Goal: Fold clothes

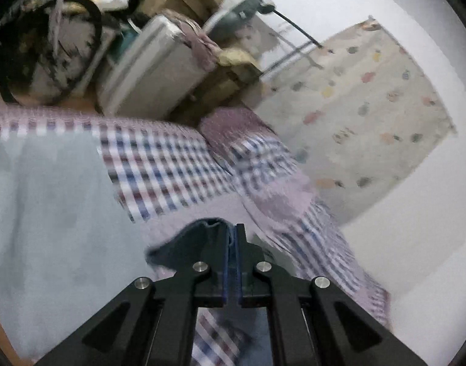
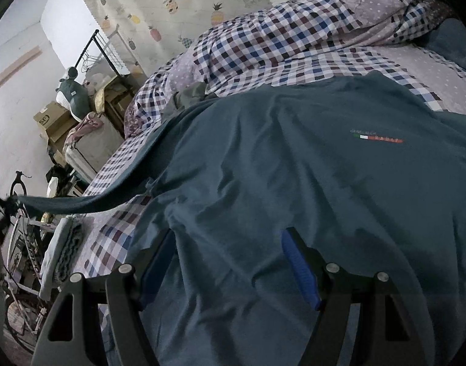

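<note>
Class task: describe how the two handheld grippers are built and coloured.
Both the left gripper and right gripper have matte black linkage arms with triangular cut-outs, round silver pivot pins, and jaws lined with blue ribbed pads. No cables or sleeves show.

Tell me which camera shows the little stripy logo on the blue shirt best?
The right wrist view. The logo sits there in plain sight on the blue shirt spread over the bed. The left wrist view shows only a pinched bit of shirt between the left gripper fingers, no logo.

Teal shirt [image 2: 294,167] on a navy-maroon-white checked bedcover [image 2: 263,39]; pineapple-print cream curtain [image 2: 172,0]
</note>
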`<move>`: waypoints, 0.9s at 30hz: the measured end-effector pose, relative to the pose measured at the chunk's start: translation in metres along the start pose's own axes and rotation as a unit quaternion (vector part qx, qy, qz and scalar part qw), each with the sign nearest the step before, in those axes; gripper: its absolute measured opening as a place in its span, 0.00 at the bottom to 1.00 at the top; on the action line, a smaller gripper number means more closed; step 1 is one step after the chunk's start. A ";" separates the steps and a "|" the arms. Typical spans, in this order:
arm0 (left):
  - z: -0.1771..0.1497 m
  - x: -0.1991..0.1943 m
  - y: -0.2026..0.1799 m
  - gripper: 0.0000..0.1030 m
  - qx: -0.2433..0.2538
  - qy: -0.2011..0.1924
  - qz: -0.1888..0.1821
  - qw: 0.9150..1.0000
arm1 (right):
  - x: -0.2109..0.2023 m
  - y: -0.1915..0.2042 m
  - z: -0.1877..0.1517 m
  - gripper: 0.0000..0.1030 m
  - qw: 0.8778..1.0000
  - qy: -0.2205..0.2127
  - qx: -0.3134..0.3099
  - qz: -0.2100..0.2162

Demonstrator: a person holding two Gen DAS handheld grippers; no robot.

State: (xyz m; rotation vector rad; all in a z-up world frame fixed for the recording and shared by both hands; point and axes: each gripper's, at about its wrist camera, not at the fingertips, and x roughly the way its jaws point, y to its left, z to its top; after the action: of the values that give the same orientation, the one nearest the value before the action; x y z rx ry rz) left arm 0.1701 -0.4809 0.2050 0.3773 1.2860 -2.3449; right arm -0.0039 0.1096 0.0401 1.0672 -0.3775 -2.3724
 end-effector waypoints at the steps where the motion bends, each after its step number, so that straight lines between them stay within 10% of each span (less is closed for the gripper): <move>1: 0.012 0.015 0.006 0.02 -0.009 -0.007 0.028 1.000 | 0.000 -0.001 0.000 0.74 1.000 0.000 0.000 0.000; 8: 0.040 0.130 0.090 0.02 -0.043 0.063 0.206 0.976 | 0.003 0.003 0.001 0.74 1.000 0.004 -0.012 -0.003; 10: 0.037 0.133 0.095 0.14 -0.014 0.055 0.207 0.977 | 0.004 0.005 0.001 0.74 1.000 0.004 -0.017 -0.005; 12: 0.033 0.130 0.094 0.63 0.016 0.048 0.201 0.978 | 0.004 0.006 0.001 0.74 1.000 0.003 -0.023 -0.007; 14: 0.032 0.126 0.095 0.74 0.028 0.051 0.185 0.981 | 0.004 0.006 0.001 0.74 1.000 0.002 -0.026 -0.010; 27: -0.011 0.148 0.099 0.75 0.064 0.115 0.184 0.974 | 0.005 0.006 -0.001 0.74 1.000 0.005 -0.027 -0.013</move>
State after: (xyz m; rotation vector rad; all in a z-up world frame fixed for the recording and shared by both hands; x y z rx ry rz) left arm 0.0913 -0.5541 0.0632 0.8740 1.0529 -2.1138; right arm -0.0036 0.1019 0.0388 1.0659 -0.2950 -2.3857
